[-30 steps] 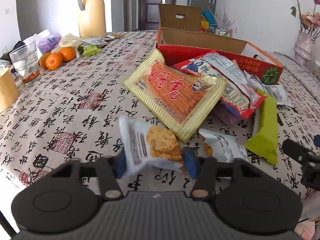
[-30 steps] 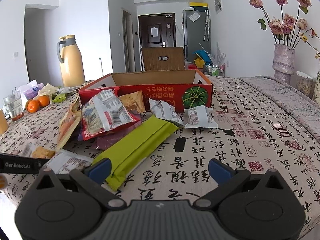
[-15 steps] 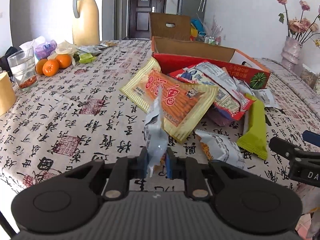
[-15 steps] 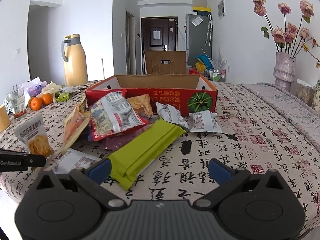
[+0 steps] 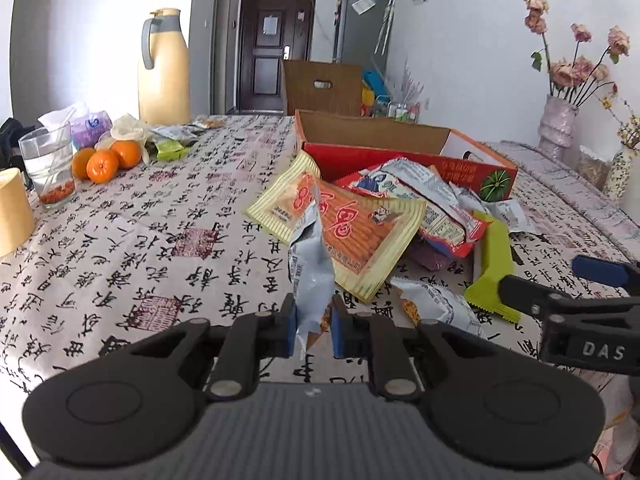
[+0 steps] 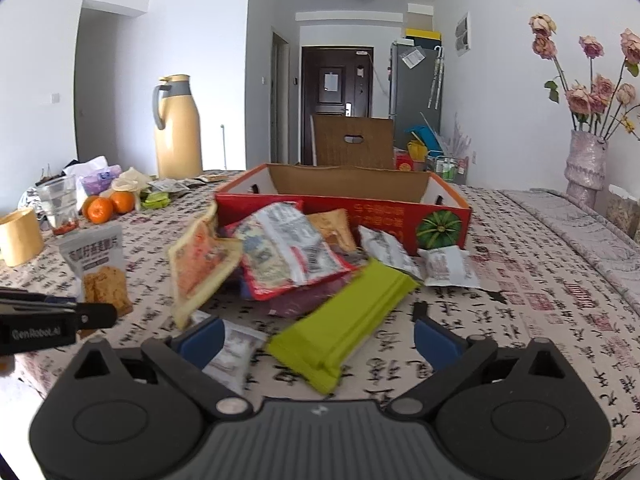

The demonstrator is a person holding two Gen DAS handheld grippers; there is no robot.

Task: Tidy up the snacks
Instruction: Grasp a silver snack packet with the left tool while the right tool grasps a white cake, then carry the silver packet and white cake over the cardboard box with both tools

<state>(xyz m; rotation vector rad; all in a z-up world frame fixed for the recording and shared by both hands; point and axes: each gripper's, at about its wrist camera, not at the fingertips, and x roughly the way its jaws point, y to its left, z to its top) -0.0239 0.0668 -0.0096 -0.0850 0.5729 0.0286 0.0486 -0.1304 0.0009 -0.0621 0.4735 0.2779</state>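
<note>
My left gripper [image 5: 313, 330] is shut on a small grey cracker packet [image 5: 311, 268] and holds it upright above the table; the packet also shows in the right wrist view [image 6: 98, 266]. My right gripper [image 6: 318, 338] is open and empty, low over a green bar packet [image 6: 340, 324]. A heap of snacks lies in front of an open red cardboard box [image 6: 360, 208]: a yellow-orange biscuit bag [image 5: 344, 228], a red-edged bag [image 6: 286, 256], small white packets [image 6: 446, 266] and another cracker packet [image 5: 434, 304].
At the left stand a yellow thermos jug [image 5: 164, 72], oranges [image 5: 102, 164], a glass [image 5: 48, 168], a tissue pack [image 5: 90, 126] and a yellow cup [image 5: 12, 212]. A flower vase [image 6: 586, 164] stands at the far right. The table's front edge is close below both grippers.
My left gripper closed on the cracker packet and lifted it off the table, turning it upright. My right gripper rose slightly and stayed open.
</note>
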